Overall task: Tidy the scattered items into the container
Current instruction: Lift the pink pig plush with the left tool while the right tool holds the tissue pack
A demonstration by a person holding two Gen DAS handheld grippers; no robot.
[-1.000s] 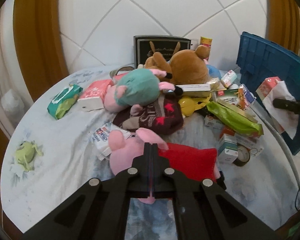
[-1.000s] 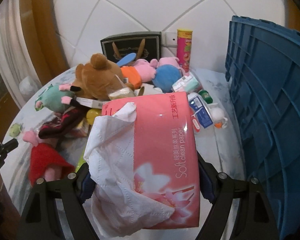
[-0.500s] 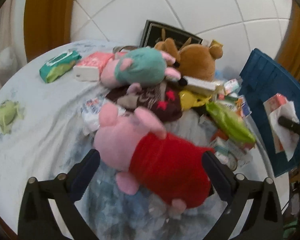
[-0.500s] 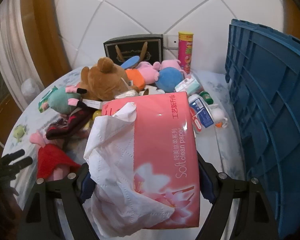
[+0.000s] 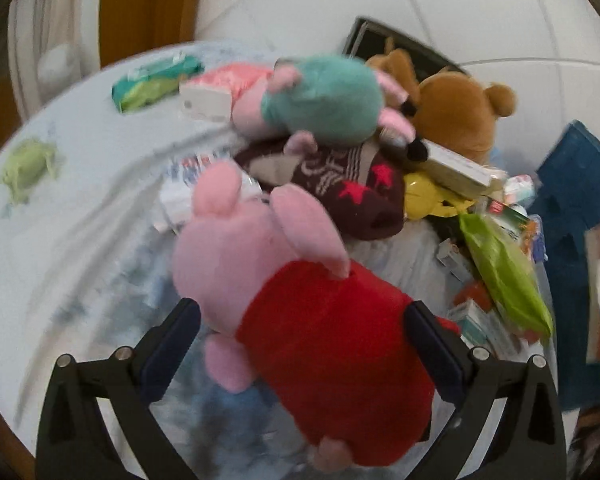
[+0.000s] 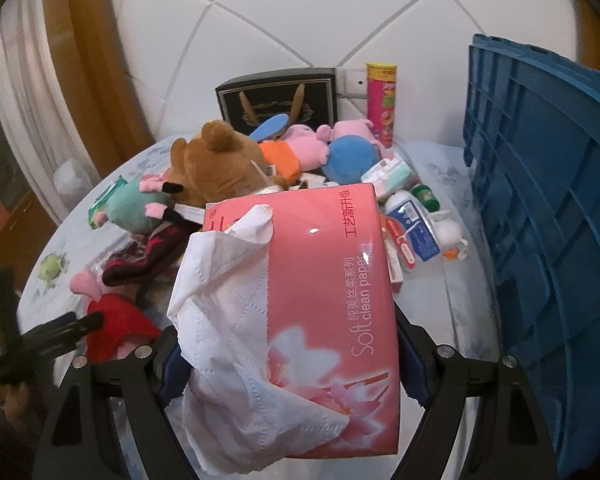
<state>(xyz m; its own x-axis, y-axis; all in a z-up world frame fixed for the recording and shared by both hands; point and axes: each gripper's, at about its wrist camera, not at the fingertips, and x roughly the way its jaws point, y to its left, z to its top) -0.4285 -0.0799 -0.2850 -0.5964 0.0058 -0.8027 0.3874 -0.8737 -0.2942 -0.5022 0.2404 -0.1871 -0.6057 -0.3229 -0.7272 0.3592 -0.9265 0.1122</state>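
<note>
A pink pig plush in a red dress [image 5: 300,288] lies on the white tablecloth, nearest to me in the left wrist view. My left gripper [image 5: 302,332] stands wide open around its red body, one finger on each side, not squeezing. The picture is motion-blurred. My right gripper [image 6: 288,360] is shut on a pink tissue pack [image 6: 324,264], with a white tissue hanging from its slot. The blue crate [image 6: 548,208] stands close on the right of the pack. In the right wrist view, the left gripper [image 6: 60,328] reaches in beside the pig [image 6: 116,324].
Behind the pig is a heap: dark cloth with red stars [image 5: 340,196], teal plush [image 5: 324,96], brown bear [image 5: 456,116], green packet [image 5: 504,276], small boxes. A wipes pack [image 5: 152,84] lies far left. A chip can [image 6: 381,100] and black bag [image 6: 280,96] stand at the wall.
My left gripper went from shut to wide open, dropped lower, rolled, and closed in until its fingers straddle the pig plush. The right gripper and its tissue pack held still.
</note>
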